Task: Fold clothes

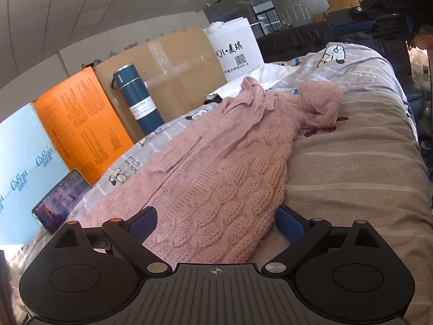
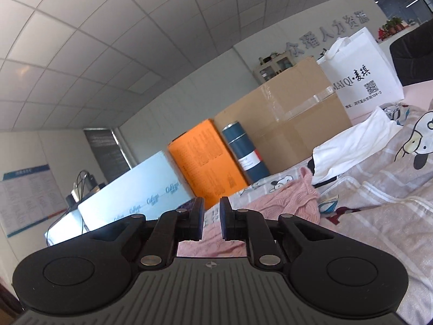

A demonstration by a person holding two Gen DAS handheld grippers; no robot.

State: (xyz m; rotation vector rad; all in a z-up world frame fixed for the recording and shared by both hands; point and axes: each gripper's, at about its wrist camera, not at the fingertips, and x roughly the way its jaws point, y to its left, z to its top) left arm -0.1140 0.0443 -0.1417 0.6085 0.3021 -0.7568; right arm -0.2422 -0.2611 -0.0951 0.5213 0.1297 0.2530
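A pink cable-knit sweater (image 1: 216,168) lies spread along the bed, with one sleeve bunched at the far end. My left gripper (image 1: 216,224) is open wide at the sweater's near hem; the knit lies between its blue pads, which do not press on it. In the right wrist view my right gripper (image 2: 211,219) points level over the bed, with its jaws shut to a narrow slit and nothing seen between them. The pink sweater (image 2: 286,197) lies just beyond and below it. The right gripper's black housing (image 1: 392,10) shows at the top right of the left wrist view.
The bed has a beige striped cover (image 1: 351,162) over a cartoon sheet. A white garment (image 1: 273,73) lies beyond the sweater. Along the left side stand a blue bottle (image 1: 138,100), a cardboard box (image 1: 176,62), an orange box (image 1: 75,119), a white bag (image 1: 235,46) and a phone (image 1: 61,200).
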